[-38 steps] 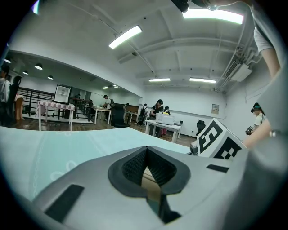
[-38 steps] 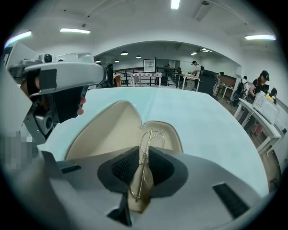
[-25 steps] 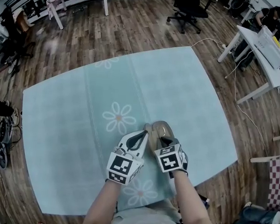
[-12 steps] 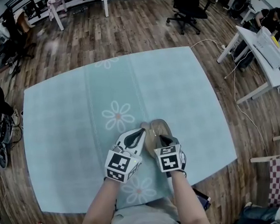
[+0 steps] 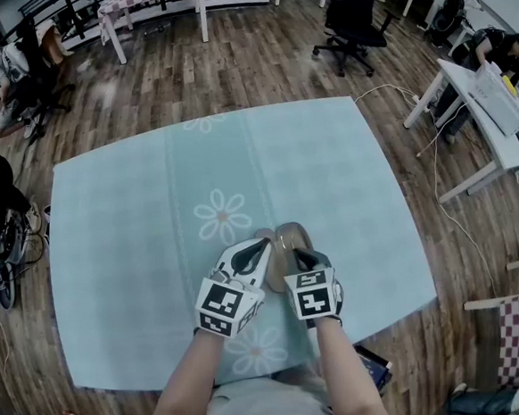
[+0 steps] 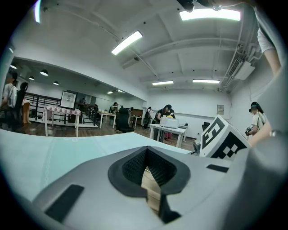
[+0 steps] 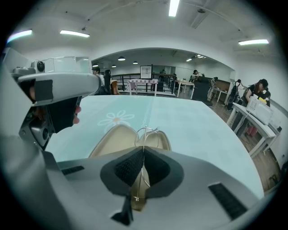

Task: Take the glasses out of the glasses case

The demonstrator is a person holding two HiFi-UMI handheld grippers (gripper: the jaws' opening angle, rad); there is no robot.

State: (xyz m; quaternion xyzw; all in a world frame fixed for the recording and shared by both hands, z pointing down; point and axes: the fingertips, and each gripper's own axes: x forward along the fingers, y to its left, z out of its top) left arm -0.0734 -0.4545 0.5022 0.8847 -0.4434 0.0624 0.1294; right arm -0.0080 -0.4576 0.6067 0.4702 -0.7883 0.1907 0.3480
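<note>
Floral tablecloth [image 5: 132, 237], beige clamshell case [image 7: 110, 141], thin wire glasses [image 7: 143, 143]

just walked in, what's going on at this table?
A person works a gripper in each hand over a tan glasses case that lies open on the flowered tablecloth. The left gripper is clamped on the case's edge and holds it down. The right gripper is shut on the thin wire glasses. The frame is right at the open case and does not look clear of it yet.
</note>
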